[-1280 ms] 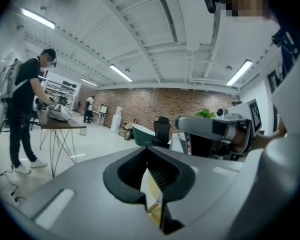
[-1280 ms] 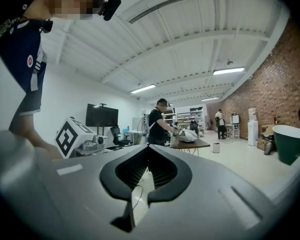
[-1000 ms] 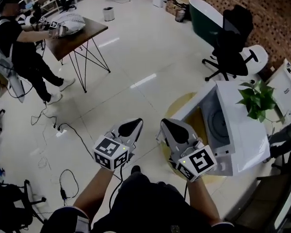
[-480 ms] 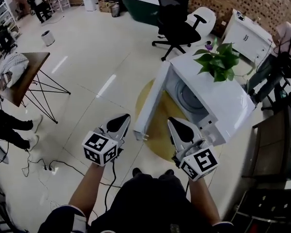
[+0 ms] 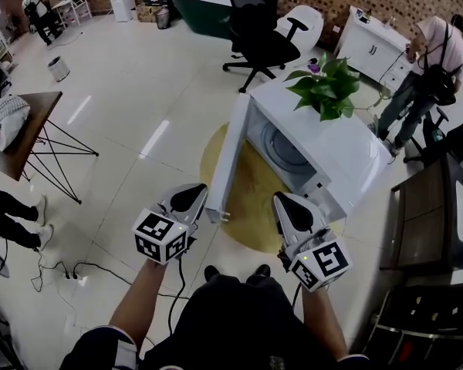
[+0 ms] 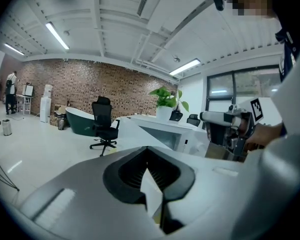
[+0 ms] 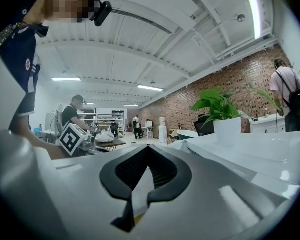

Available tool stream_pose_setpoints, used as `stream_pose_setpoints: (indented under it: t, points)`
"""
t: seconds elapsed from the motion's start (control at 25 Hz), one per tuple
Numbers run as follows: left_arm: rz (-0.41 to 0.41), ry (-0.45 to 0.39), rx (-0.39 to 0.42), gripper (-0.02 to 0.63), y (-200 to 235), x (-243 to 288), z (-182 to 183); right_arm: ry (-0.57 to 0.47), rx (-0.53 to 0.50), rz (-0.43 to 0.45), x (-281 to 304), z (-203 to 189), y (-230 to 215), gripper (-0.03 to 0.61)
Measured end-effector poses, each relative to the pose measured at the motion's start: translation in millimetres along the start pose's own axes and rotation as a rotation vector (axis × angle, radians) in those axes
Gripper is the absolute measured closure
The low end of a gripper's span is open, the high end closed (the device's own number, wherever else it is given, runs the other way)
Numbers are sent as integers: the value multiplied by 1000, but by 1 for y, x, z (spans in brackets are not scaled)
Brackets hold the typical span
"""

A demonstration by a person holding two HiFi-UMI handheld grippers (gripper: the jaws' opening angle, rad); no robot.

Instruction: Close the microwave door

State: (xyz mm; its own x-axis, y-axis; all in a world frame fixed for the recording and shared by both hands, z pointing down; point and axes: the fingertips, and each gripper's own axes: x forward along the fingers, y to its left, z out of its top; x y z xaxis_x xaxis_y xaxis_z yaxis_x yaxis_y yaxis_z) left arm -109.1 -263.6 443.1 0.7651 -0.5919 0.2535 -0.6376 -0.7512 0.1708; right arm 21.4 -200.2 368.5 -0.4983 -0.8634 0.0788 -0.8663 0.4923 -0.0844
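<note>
Head view: the microwave [image 5: 336, 156] sits right of centre with its door [image 5: 229, 154] swung wide open, so the closing is wholly left to do. The door's free edge lies just beside the left tool [image 5: 187, 199]; the right tool [image 5: 287, 209] hangs below the body.

Left gripper view: jaws pressed together, empty, door ahead.

Right gripper view: jaws pressed together on nothing, microwave at right.

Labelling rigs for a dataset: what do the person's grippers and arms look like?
Both the left gripper and right gripper have pale grey bodies, black-lined pointed tongs and a white cube with black square markers. A black cable trails from the left. Short dark sleeves.
</note>
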Motion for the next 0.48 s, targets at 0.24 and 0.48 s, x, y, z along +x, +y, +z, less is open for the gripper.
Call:
stream_pose_setpoints:
  t: [0.24,0.48]
  points:
    - [-47,10,6,601,-31,20,-2,-5,6,-24,-21,0,-15,577]
    - [-101,24,19,601,-66,49,-5,-12,13,-70,-47,-1,-38,577]
